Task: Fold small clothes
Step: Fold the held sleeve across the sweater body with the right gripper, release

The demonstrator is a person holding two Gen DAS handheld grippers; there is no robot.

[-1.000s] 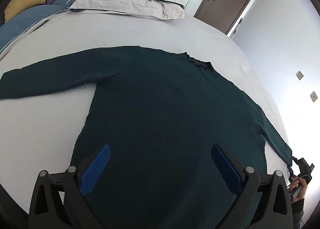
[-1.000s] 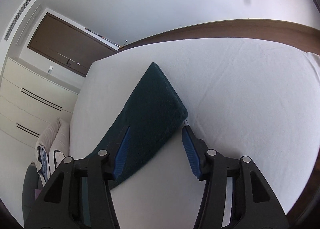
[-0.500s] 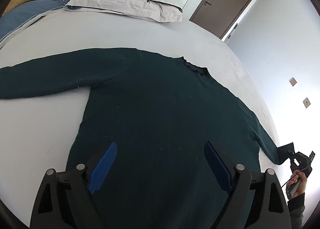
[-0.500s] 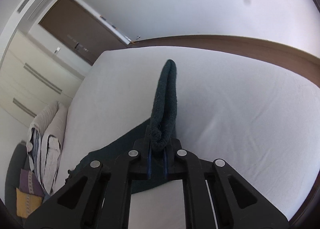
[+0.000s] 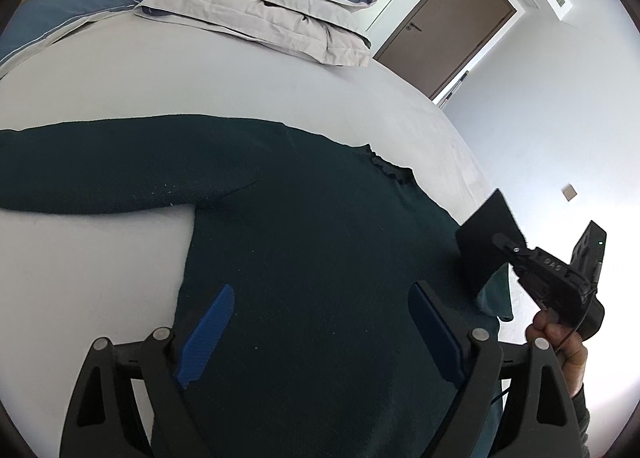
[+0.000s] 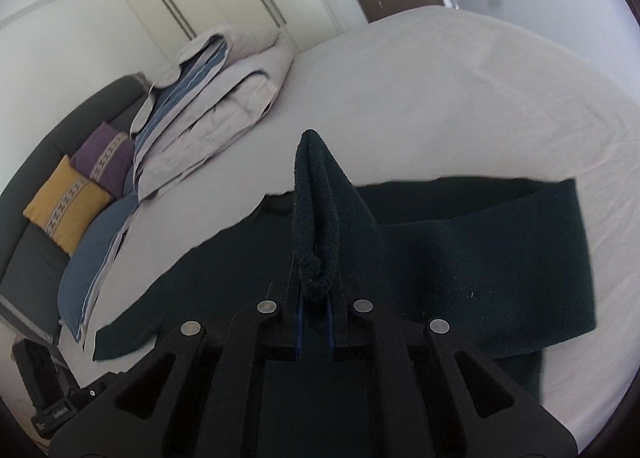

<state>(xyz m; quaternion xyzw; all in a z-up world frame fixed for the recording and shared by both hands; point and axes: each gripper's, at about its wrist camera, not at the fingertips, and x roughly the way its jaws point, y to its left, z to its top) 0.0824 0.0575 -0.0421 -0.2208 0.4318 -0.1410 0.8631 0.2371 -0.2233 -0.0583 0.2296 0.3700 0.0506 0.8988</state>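
bed [image 5: 100, 266] white sheet, sweater [image 5: 320, 258] flat mid-frame | bedding [image 5: 272, 5] top, door [image 5: 444, 29] upper right | left gripper [image 5: 320, 334] spread wide above hem | right gripper [image 6: 314, 322] clenched on lifted sleeve [image 6: 320, 209]

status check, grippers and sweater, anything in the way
Right gripper jaws shut on sweater cuff, sleeve lifted over the body. Left gripper open above the hem, empty. Folded bedding far off, nothing blocking.
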